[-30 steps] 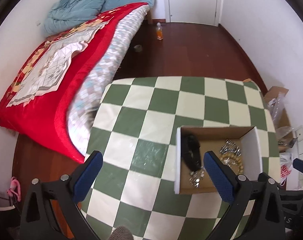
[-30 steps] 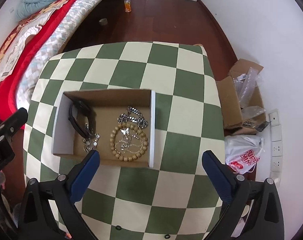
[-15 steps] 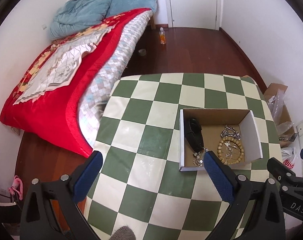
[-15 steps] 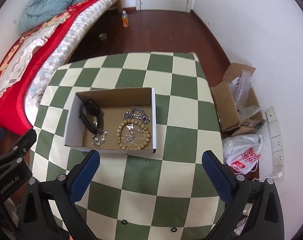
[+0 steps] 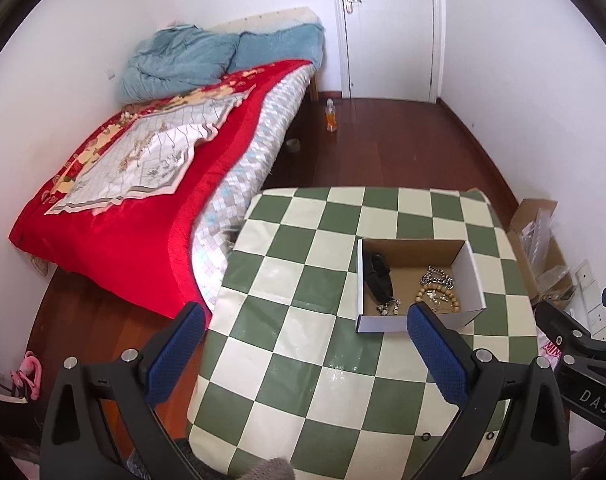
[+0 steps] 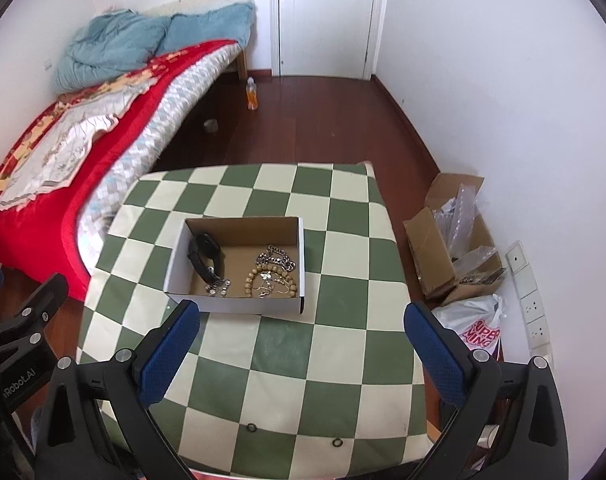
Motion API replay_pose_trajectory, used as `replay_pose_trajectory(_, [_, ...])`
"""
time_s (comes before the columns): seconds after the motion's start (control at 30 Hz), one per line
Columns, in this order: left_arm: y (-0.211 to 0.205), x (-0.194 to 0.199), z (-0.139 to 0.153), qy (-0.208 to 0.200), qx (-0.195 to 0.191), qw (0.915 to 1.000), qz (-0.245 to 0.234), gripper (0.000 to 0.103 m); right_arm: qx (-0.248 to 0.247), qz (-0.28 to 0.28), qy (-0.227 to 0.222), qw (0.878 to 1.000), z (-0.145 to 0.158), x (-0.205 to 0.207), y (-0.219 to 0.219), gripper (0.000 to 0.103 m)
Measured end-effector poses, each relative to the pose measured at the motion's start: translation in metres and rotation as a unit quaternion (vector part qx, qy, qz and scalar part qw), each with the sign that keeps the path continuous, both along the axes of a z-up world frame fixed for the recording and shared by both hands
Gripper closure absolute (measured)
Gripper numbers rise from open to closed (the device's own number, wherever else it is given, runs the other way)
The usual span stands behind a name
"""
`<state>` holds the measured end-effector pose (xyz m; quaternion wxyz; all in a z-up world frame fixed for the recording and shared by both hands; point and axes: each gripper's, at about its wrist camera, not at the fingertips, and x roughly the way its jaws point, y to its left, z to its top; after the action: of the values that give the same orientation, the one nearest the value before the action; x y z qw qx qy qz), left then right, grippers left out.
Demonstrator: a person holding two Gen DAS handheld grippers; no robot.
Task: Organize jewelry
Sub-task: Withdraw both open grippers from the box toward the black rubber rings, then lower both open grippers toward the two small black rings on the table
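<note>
A small cardboard box [image 6: 300,258] with white outer walls sits on the green-and-cream checked table [image 6: 287,360]. Inside lie a black watch [image 6: 205,256], a wooden bead bracelet [image 6: 271,280], a silver chain [image 6: 277,258] and a small silver piece [image 6: 218,288]. The left wrist view shows the same box [image 5: 474,276], with the watch [image 5: 379,274] and beads [image 5: 439,298]. My right gripper [image 6: 301,352] hangs open, high above the table's near half. My left gripper [image 5: 303,354] is open too, high over the table's left side. Neither holds anything.
A bed with a red blanket [image 5: 143,216] stands left of the table. An open carton with plastic wrap [image 6: 451,240] and a white bag [image 6: 479,326] lie on the floor at the right. A bottle [image 6: 252,94] stands on the wooden floor before a white door [image 6: 325,16].
Both grippers have risen and drawn back from the table, so the box looks smaller and farther. Both stay open; the jewelry in the box has not moved.
</note>
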<state>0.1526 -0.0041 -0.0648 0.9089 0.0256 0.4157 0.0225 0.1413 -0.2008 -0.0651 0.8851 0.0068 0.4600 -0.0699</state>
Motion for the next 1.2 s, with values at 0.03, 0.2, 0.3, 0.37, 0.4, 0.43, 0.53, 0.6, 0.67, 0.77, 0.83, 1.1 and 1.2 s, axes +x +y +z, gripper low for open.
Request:
replay_pose_trajectory(0.03, [0.001,-0.006,0.005,-0.008,0.0,1.0,0.001,0.0,-0.001,0.0,-0.007,1.0,0.005,-0.006,0.001,0.0])
replay_pose_trajectory(0.2, [0.004,-0.028,0.022,-0.034,0.002,0.9994,0.002,0.0,0.003,0.001,-0.029,1.0,0.024,-0.03,0.005,0.0])
replay_pose_trajectory(0.3, [0.005,-0.038,0.026,-0.042,0.0,0.9991,0.007,0.0,0.013,0.003,-0.033,0.999,0.028,-0.043,0.008,0.0])
replay_pose_trajectory(0.37, [0.007,-0.046,0.025,-0.048,-0.002,0.9988,0.013,0.0,0.028,0.006,-0.026,0.999,0.026,-0.051,0.006,0.0])
replay_pose_trajectory(0.4, [0.007,-0.049,0.022,-0.049,-0.001,0.9987,0.015,0.0,0.03,0.006,-0.021,0.999,0.023,-0.054,0.006,0.0])
replay_pose_trajectory(0.43, [0.007,-0.052,0.019,-0.048,0.001,0.9987,0.017,0.0,0.035,0.004,-0.013,0.999,0.017,-0.059,0.003,0.0])
replay_pose_trajectory(0.53, [0.005,-0.059,-0.002,-0.028,0.012,0.9994,0.015,0.0,0.049,-0.014,0.022,0.998,-0.01,-0.07,-0.011,0.0])
replay_pose_trajectory(0.6, [0.0,-0.061,-0.021,-0.002,0.022,0.9997,0.009,0.0,0.065,-0.029,0.048,0.996,-0.034,-0.076,-0.024,0.0])
replay_pose_trajectory(0.67, [-0.008,-0.062,-0.048,0.033,0.027,0.9991,-0.004,0.0,0.073,-0.047,0.076,0.993,-0.062,-0.083,-0.04,0.007])
replay_pose_trajectory(0.77, [-0.023,-0.063,-0.088,0.086,0.037,0.9955,-0.017,0.0,0.083,-0.069,0.119,0.987,-0.106,-0.092,-0.06,0.04])
replay_pose_trajectory(0.83, [-0.035,-0.064,-0.111,0.113,0.047,0.9921,-0.027,0.0,0.092,-0.078,0.142,0.982,-0.132,-0.097,-0.07,0.048])
replay_pose_trajectory(1.1, [-0.066,-0.065,-0.174,0.18,0.077,0.9791,-0.054,0.001,0.094,-0.082,0.192,0.973,-0.198,-0.101,-0.075,0.054])
replay_pose_trajectory(1.2, [-0.069,-0.064,-0.183,0.19,0.077,0.9771,-0.057,0.001,0.088,-0.076,0.202,0.972,-0.208,-0.094,-0.07,0.06])
